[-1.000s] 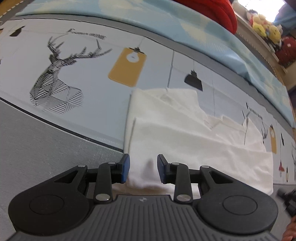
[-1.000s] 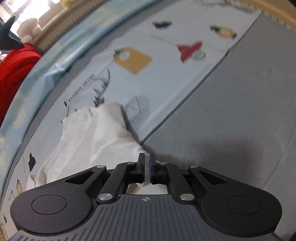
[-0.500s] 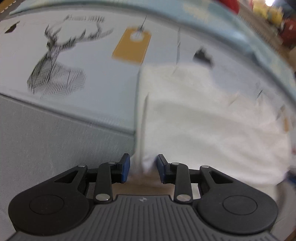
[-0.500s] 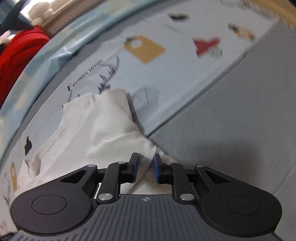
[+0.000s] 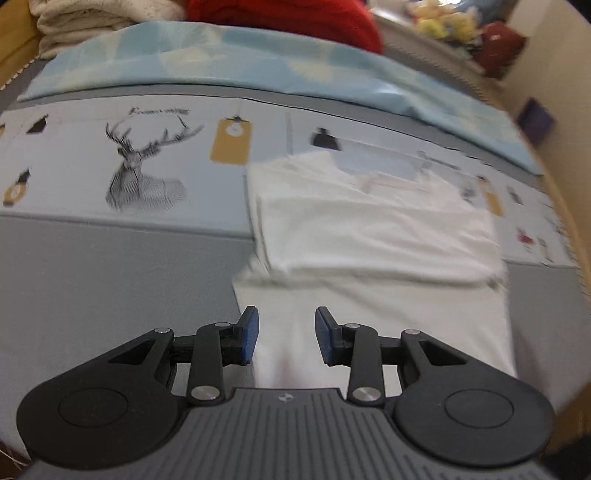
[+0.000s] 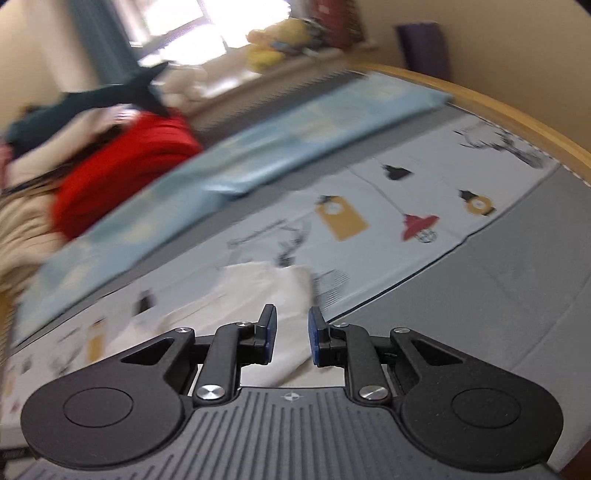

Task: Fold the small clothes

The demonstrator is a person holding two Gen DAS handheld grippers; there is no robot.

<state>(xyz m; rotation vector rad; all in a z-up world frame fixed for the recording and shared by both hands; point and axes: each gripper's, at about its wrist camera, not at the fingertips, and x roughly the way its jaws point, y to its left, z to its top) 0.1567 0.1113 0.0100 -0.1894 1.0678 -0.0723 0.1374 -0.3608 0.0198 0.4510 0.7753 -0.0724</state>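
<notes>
In the left wrist view, the white garment (image 5: 373, 236) lies folded on the bed (image 5: 92, 266), filling the middle and right of the frame. Its upper part is a doubled layer sitting on the patterned sheet (image 5: 74, 155), with a neat left edge; its lower part spreads flat toward the bottom of the frame over the plain grey cover. The left gripper (image 5: 286, 338) hangs above that lower part with its jaws apart and nothing between the blue pads (image 5: 250, 334); the cloth seen between them lies below, not pinched. A stag print (image 5: 144, 166) sits at the left of the sheet, a mustard tag print (image 5: 231, 140) beside it. A light blue blanket (image 5: 258, 62) runs along the top, with a red bundle (image 5: 295, 18) behind it.

In the right wrist view, the right gripper (image 6: 290, 339) has its jaws parted; they have just been opening, and no cloth is clamped. The white garment (image 6: 258, 295) shows at lower centre, behind and below the jaws, its right edge near the line where patterned sheet meets grey cover. This view is smeared by motion, so whether the pads still brush the cloth is hard to say, though they appear clear of it. Soft toys (image 6: 273, 44) sit on a sill at the top.
</notes>
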